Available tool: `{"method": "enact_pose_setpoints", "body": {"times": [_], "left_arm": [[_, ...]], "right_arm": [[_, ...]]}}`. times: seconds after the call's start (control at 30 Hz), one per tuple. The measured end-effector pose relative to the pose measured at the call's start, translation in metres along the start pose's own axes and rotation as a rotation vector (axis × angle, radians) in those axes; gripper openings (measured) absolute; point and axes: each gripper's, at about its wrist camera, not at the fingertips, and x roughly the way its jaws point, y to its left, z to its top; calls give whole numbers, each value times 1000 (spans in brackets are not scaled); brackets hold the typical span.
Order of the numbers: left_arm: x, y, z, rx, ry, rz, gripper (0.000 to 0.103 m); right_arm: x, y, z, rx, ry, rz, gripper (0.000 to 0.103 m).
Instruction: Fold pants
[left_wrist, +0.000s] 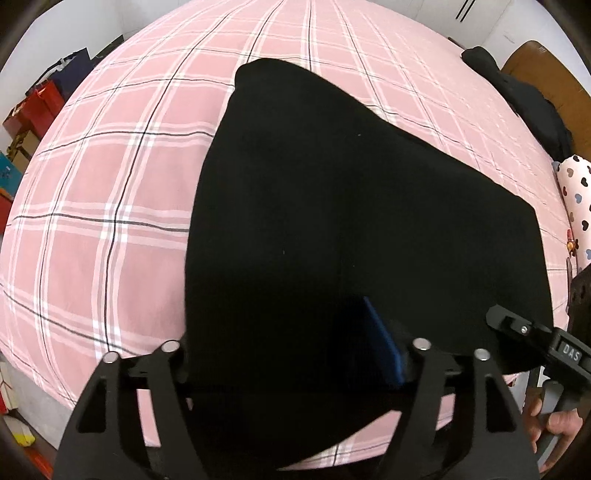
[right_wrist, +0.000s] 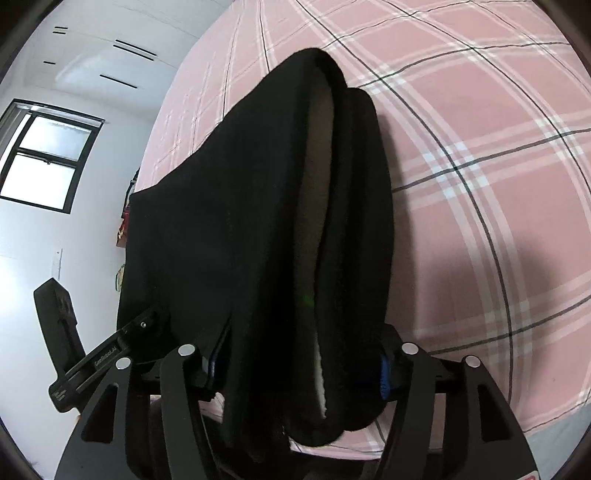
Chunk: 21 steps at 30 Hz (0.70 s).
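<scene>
While the black fleece-lined pants (left_wrist: 351, 206) were spread on the pink plaid bedsheet (left_wrist: 110, 184), their near edge was draped between the jaws of both grippers at the sheet's near side. The left gripper (left_wrist: 291, 347) stood fairly wide around the cloth. Whether the right gripper (right_wrist: 295, 354) pressed on the bunched fabric could not be told.

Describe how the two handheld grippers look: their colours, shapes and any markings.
Both are black. The left gripper and the right gripper have plate arms with triangular cut-outs, silver round pins and blue pads on the jaws. White lettering marks each gripper's side.
</scene>
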Motion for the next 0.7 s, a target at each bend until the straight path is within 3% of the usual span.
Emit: {"method": "enact_pose_setpoints", "body": {"times": [0.13,0.23,0.3,0.37,0.43,0.47,0.53,0.7], "left_arm": [[10,-10,11,-9,-2,1,86],[18,-10,18,-32,12,-36,86],[21,-6,21,-66,25,-99,80],[19,-2,22,-93,26,-165,58],[12,1,23,-109,15,-191,40],[7,2,23,-127,13,-211,36],[-5,-1,22,-126,3,-213,33],[-64,-24,9,-56,-57,-202,32]], "right_arm": [[6,3,0,-1,7,-1,64],[6,1,0,9,15,8,67],[7,2,-2,8,14,7,69],[3,2,-5,-11,4,-8,65],[0,11,-9,-50,-23,-1,46],[-3,13,-11,-65,-33,-8,44],[-12,21,-17,-95,-65,-31,39],[-51,42,-45,-104,-94,13,37]]}}
